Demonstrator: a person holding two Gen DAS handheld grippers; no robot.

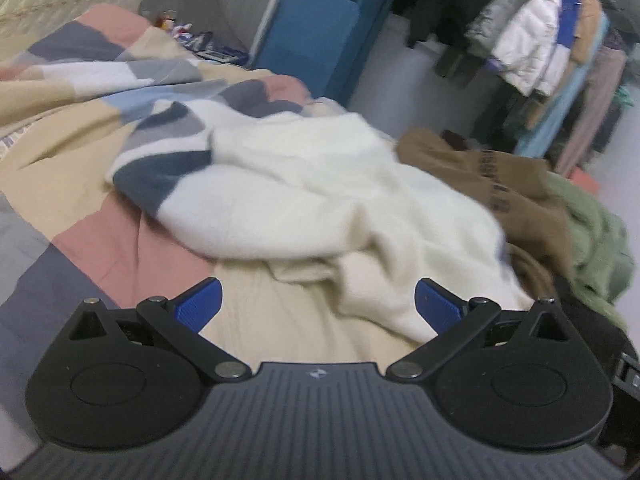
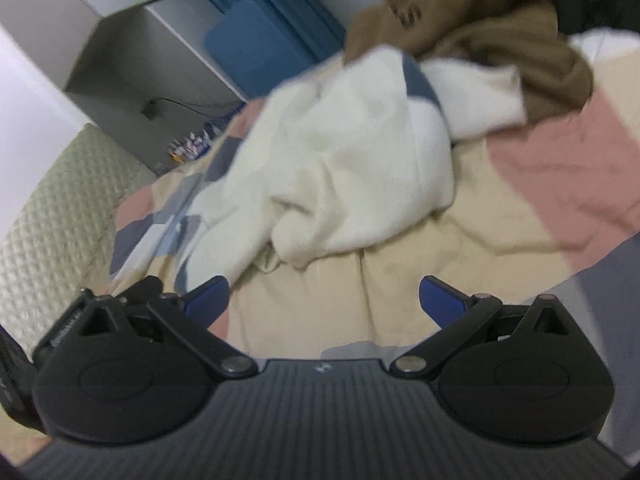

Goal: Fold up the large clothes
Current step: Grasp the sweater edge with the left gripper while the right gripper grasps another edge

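A large cream-white sweater with dark blue and grey patches [image 1: 304, 196] lies crumpled on the patchwork bedspread [image 1: 120, 248]. It also shows in the right wrist view [image 2: 344, 168]. My left gripper [image 1: 318, 304] is open and empty, hovering just short of the sweater's near edge; its right blue pad [image 1: 438, 306] is close to the cloth. My right gripper [image 2: 324, 300] is open and empty above the beige part of the bedspread [image 2: 400, 280], a little short of the sweater.
A brown garment with dark lettering [image 1: 492, 184] and a green garment [image 1: 592, 240] lie to the right of the sweater. A rack of hanging coats [image 1: 528, 28] stands at the back right. A blue chair back [image 1: 308, 36] stands behind the bed.
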